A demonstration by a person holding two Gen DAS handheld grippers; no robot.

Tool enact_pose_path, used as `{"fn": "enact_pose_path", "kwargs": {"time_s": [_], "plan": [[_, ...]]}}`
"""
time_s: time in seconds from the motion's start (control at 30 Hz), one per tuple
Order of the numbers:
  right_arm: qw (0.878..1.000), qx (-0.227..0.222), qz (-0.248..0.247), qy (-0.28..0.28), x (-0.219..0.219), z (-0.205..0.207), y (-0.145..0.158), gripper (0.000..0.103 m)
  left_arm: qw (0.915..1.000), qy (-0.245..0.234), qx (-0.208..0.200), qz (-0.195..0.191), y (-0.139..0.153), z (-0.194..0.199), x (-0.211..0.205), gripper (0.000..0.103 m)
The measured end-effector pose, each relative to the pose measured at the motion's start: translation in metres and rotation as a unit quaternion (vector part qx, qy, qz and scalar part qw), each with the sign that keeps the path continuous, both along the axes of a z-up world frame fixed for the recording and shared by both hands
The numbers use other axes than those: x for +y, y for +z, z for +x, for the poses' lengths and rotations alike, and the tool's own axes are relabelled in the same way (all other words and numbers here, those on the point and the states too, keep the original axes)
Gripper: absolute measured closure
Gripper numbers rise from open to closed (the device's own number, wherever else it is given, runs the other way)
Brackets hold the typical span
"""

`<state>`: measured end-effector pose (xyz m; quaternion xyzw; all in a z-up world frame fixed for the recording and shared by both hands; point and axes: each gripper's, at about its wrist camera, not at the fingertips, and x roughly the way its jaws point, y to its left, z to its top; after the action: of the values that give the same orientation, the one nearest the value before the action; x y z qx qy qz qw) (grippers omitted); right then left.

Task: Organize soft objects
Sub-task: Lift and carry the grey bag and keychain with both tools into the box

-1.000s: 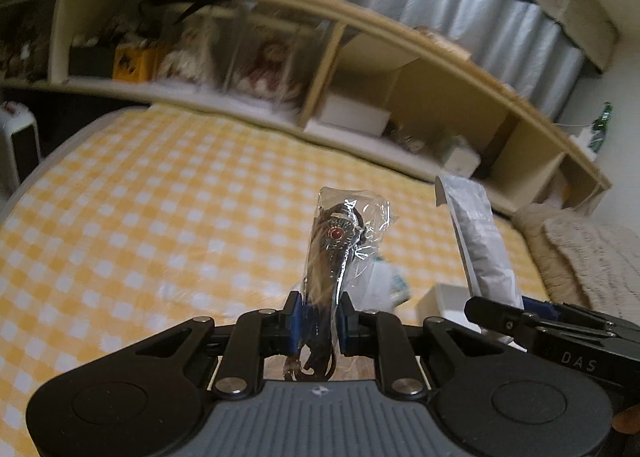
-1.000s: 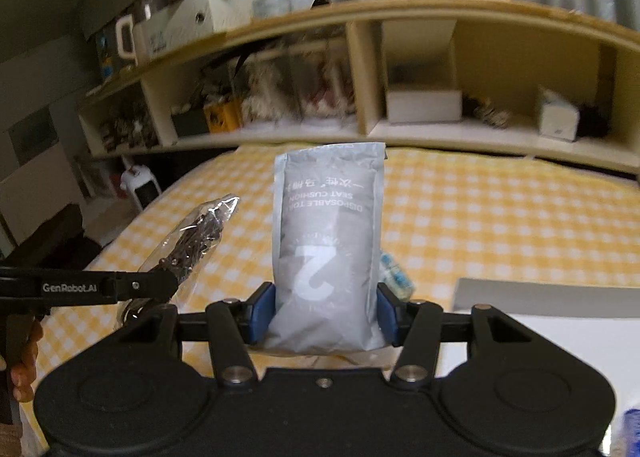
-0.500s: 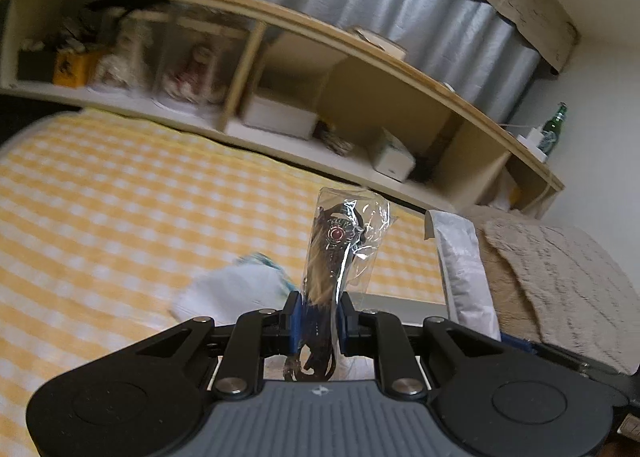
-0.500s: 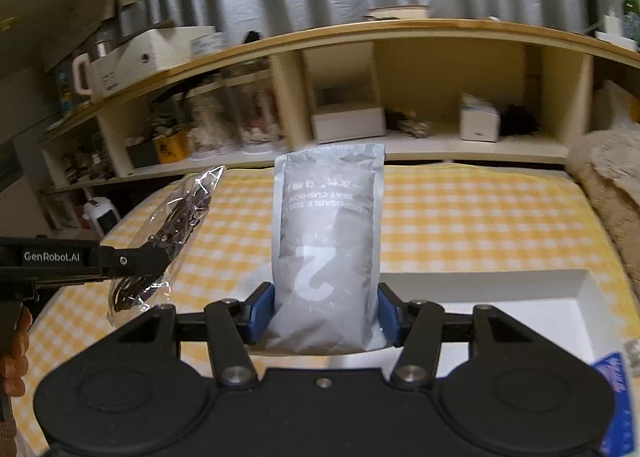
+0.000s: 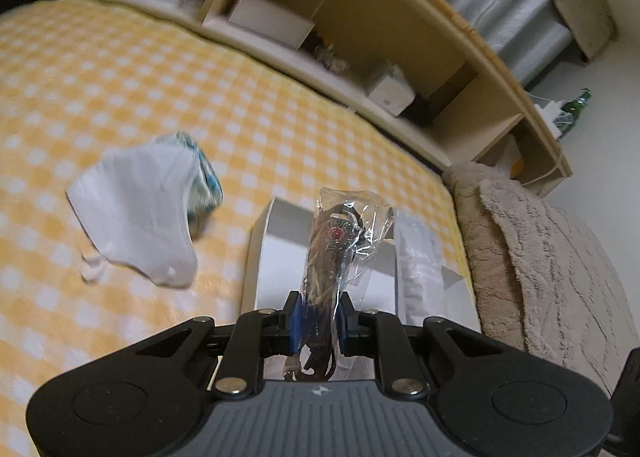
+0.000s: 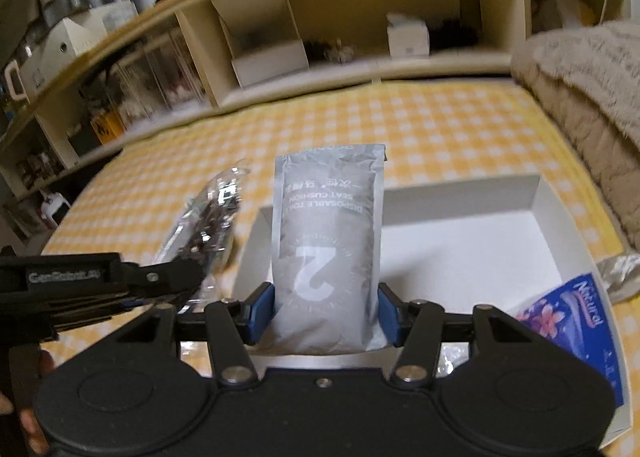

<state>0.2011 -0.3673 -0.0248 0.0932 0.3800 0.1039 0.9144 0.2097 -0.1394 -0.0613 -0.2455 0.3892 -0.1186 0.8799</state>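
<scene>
My left gripper [image 5: 319, 315] is shut on a clear plastic bag of dark items [image 5: 338, 245], held upright above the near left wall of a white open box [image 5: 256, 253]. The bag also shows in the right wrist view [image 6: 208, 217], left of the box [image 6: 460, 197]. My right gripper [image 6: 326, 307] is shut on a grey seat-cushion pouch [image 6: 328, 225], upright over the box's near left part. The pouch's edge shows in the left wrist view [image 5: 418, 261]. A blue flowered packet [image 6: 576, 321] lies in the box at the right.
A white soft pack with a blue-green item [image 5: 148, 213] lies on the yellow checked bed cover [image 5: 120, 77], left of the box. A beige blanket [image 5: 560, 257] is heaped right of the box. A wooden shelf unit [image 6: 360, 29] with boxes lines the far side.
Both grippers have moved right and downward with their loads, from over the bed to above the white box. The box and the blue packet have come into view.
</scene>
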Motion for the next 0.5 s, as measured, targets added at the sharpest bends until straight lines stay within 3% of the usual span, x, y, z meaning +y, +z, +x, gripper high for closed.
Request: {"fn": "enact_pose_path", "kwargs": {"time_s": [0.23,0.3,0.37,0.5], "plan": [[0.999,0.032,-0.003,0.002,-0.003,0.012,-0.016,0.048,0.9993,0.024,0.024,0.013,-0.023,0.017,-0.019,0.083],[0.999,0.039,-0.007,-0.001,-0.005,0.017,-0.021,0.048,0.9991,0.022,0.029,0.02,-0.026,0.021,-0.023,0.078],[0.999,0.048,-0.008,-0.002,-0.007,0.022,-0.026,0.048,0.9992,0.017,0.026,0.024,-0.026,0.022,-0.024,0.072],[0.998,0.069,-0.015,0.001,-0.005,0.032,-0.038,0.048,0.9993,0.007,0.006,0.037,-0.02,0.021,-0.023,0.073]]}}
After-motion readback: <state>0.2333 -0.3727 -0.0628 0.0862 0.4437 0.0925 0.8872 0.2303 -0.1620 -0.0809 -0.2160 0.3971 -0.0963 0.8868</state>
